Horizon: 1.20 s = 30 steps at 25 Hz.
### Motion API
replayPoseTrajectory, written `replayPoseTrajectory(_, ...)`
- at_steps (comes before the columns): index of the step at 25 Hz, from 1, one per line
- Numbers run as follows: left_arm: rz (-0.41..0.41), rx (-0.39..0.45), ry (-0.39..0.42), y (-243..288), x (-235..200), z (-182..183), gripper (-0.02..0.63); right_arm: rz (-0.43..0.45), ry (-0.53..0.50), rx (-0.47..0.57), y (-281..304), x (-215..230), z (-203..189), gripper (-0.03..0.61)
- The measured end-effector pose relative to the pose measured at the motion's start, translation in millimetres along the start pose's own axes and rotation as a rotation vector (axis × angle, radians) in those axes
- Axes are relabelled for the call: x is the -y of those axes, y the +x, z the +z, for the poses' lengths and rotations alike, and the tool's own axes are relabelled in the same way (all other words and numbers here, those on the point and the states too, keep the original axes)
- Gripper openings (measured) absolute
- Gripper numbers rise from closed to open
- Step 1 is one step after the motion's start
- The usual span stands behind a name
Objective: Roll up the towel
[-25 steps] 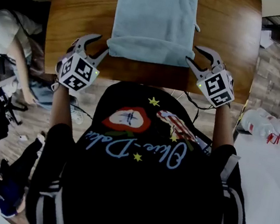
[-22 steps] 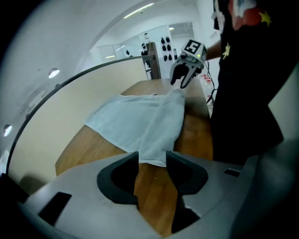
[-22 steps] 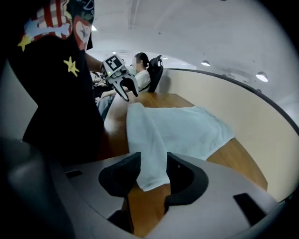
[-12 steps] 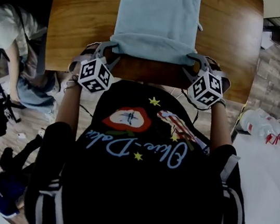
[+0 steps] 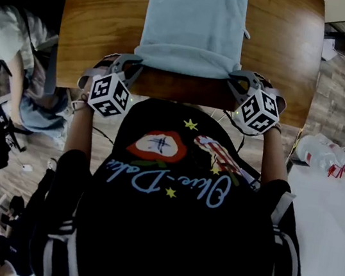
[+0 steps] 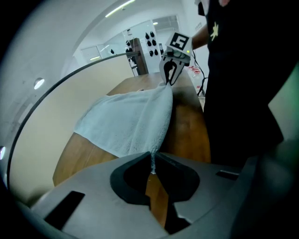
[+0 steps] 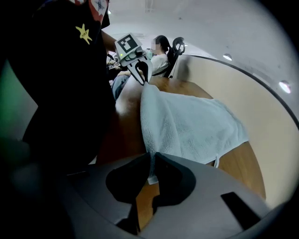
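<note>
Fingers (image 6: pixel 129 177) of left gripper (image 5: pixel 134 64) and right gripper (image 5: pixel 235 79) have just been closing and now each pinch a near corner of the towel (image 5: pixel 194 20), which lies flat on the counter (image 5: pixel 100 19). Risk: the shallow bite slips once rolling starts, and uneven hands skew the roll.

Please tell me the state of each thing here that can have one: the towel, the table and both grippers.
towel, spread flat, not yet rolled; near edge pinched at both corners.
left gripper, jaws have just been closing, now shut on the towel's near left corner.
right gripper, jaws have just been closing, now shut on the towel's near right corner.
table, carries the towel; wood shows on both sides.
</note>
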<state>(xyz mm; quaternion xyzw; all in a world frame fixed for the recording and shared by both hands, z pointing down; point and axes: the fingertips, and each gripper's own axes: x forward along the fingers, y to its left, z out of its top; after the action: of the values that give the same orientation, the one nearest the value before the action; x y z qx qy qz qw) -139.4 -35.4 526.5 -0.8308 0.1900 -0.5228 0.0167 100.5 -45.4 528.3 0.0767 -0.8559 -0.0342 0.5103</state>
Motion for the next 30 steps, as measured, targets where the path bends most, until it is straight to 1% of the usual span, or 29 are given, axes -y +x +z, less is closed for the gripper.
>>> replayPoseTrajectory(3, -0.048, 0.022, -0.03, -12, 7, 1, 0.028, 0.046, 0.039, 0.033, -10, -8, 4, 0.023)
replayPoseTrajectory(7, -0.154, 0.039, -0.052, -29, 21, 4, 0.028, 0.138, 0.124, 0.087, -25, -20, 11, 0.023)
replayPoseTrajectory(10, -0.236, 0.06, -0.124, -40, 26, 5, 0.028, 0.207, 0.221, 0.133, -34, -23, 15, 0.023)
replayPoseTrajectory(12, -0.259, 0.064, -0.178, -42, 20, 4, 0.028, 0.25, 0.298, 0.168, -36, -20, 17, 0.023)
replayPoseTrajectory(14, -0.263, 0.055, -0.201, -39, 10, 1, 0.028, 0.283, 0.368, 0.196, -35, -14, 19, 0.023)
replayPoseTrajectory(16, -0.283, 0.04, -0.212, -32, 3, 0, 0.028, 0.292, 0.408, 0.208, -31, -5, 18, 0.023)
replayPoseTrajectory(18, -0.316, 0.025, -0.228, -25, -4, -1, 0.028, 0.287, 0.428, 0.204, -27, 5, 16, 0.023)
replayPoseTrajectory(22, -0.381, -0.02, -0.266, -12, -18, -5, 0.028, 0.275, 0.444, 0.19, -17, 22, 15, 0.023)
replayPoseTrajectory(25, -0.415, -0.039, -0.293, -3, -28, -6, 0.028, 0.276, 0.456, 0.17, -11, 33, 14, 0.024)
replayPoseTrajectory(27, -0.424, -0.044, -0.309, 2, -35, -7, 0.028, 0.273, 0.476, 0.165, -6, 41, 13, 0.023)
replayPoseTrajectory(30, -0.414, -0.038, -0.323, 12, -45, -8, 0.028, 0.246, 0.506, 0.166, 0, 54, 10, 0.025)
